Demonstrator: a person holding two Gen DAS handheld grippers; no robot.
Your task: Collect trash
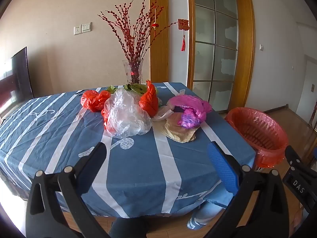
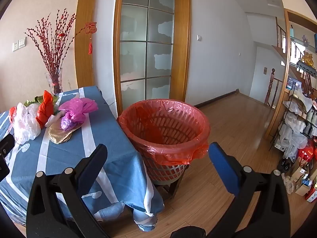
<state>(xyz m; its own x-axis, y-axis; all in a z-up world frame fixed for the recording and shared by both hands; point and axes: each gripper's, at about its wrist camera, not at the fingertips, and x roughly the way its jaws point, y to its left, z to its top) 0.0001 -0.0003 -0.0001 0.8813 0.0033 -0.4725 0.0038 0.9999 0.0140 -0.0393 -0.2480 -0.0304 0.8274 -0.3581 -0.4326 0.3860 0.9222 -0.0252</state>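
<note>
left tool (image 1: 158, 154) spread wide | right tool (image 2: 158, 154) spread wide | crinkled plastic bags (image 1: 126, 115) | slatted lined bin (image 2: 164, 130)

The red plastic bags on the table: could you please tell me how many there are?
2 clearly visible: one crumpled red bag at the pile's left end, one knotted red bag standing mid-pile. A red patch behind the clear bag may be a third.
</note>
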